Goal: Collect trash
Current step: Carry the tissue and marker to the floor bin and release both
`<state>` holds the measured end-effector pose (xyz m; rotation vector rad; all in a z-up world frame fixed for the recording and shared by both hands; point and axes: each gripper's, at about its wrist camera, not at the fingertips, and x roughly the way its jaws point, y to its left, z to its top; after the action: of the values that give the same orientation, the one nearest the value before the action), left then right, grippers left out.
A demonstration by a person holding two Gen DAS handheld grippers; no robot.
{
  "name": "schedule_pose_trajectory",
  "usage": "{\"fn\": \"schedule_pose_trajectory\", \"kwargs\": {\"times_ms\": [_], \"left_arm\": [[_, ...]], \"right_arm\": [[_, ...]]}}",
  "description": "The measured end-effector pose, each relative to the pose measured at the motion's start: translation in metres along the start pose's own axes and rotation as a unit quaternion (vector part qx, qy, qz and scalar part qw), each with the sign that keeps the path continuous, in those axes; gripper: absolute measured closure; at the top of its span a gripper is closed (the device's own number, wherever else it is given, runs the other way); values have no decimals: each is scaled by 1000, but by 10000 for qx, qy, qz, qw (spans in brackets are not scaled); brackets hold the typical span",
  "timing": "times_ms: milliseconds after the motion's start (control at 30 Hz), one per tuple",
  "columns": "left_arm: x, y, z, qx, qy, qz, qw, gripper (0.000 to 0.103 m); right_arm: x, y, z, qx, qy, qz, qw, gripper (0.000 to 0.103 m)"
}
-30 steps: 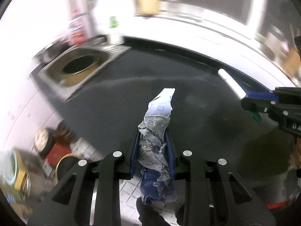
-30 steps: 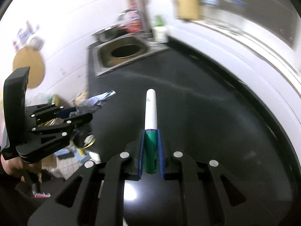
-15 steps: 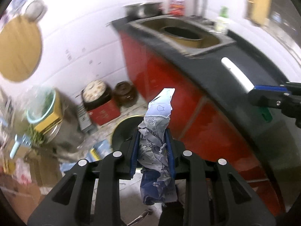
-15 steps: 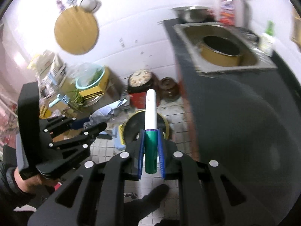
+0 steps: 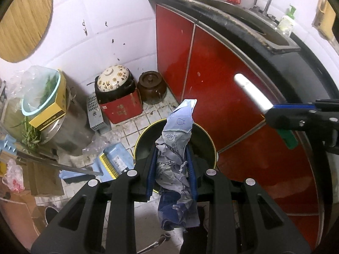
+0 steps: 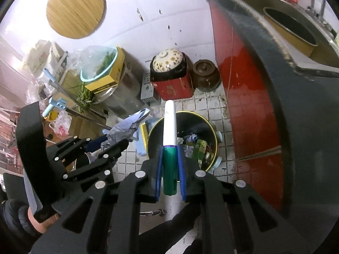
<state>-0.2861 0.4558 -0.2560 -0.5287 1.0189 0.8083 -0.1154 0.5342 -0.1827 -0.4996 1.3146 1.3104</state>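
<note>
Below, over the bin (image 6: 182,116), each hand-held gripper clamps trash.

Left hand-held gripper (image 5: 172,169): black frame, blue pads, pinching pale blue-grey printed wrapper (image 5: 177,148). Right hand-held gripper (image 6: 170,169): same colours, clamped on white tube (image 6: 169,127) with green cap. Bin (image 6: 211,127): black inside, yellow rim. Cabinet doors (image 5: 211,74) glossy red. Pot lid (image 5: 113,78) cream, floral pattern.
</note>
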Motion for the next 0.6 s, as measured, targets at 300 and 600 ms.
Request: {"fn": "schedule_pose_trajectory", "kwargs": {"times_ms": [300, 600], "left_arm": [[25, 6, 8, -38, 103, -131, 9999, 31], [17, 5, 4, -8, -38, -57, 10000, 22]], "right_arm": [[21, -6, 14, 39, 194, 53, 9998, 61], [15, -11, 11, 52, 74, 31, 10000, 34]]}}
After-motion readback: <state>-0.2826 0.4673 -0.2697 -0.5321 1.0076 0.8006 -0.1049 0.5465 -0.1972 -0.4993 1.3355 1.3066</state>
